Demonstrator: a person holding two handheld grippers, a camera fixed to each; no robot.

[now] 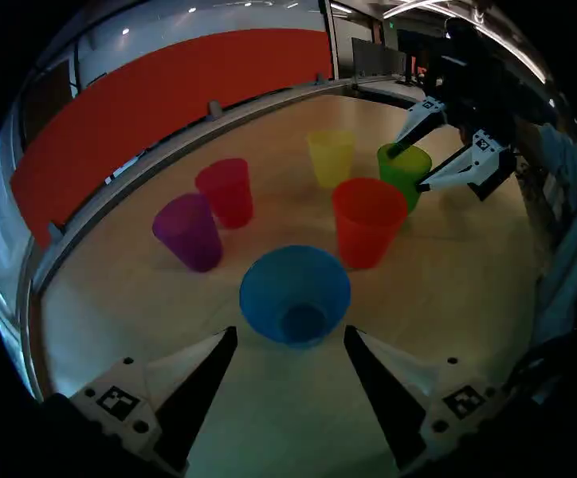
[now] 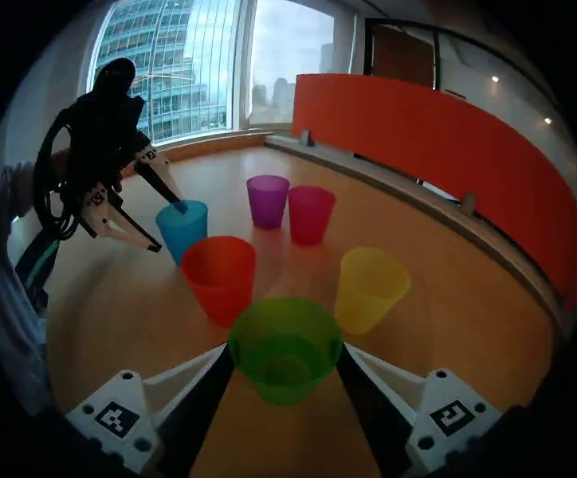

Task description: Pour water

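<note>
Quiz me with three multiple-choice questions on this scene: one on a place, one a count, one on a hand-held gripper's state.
1. Which cup stands between the right hand-held gripper's fingers? A blue, B green, C purple.
2. How many cups are on the table? A four, B eight, C six.
3. The left hand-held gripper is: A open, B shut on orange, C shut on yellow.
Key: B, the green cup sits between those fingers; C, add the blue cup, purple cup, pink cup, yellow cup, orange cup; A, its fingers stand apart, blue cup ahead.
</note>
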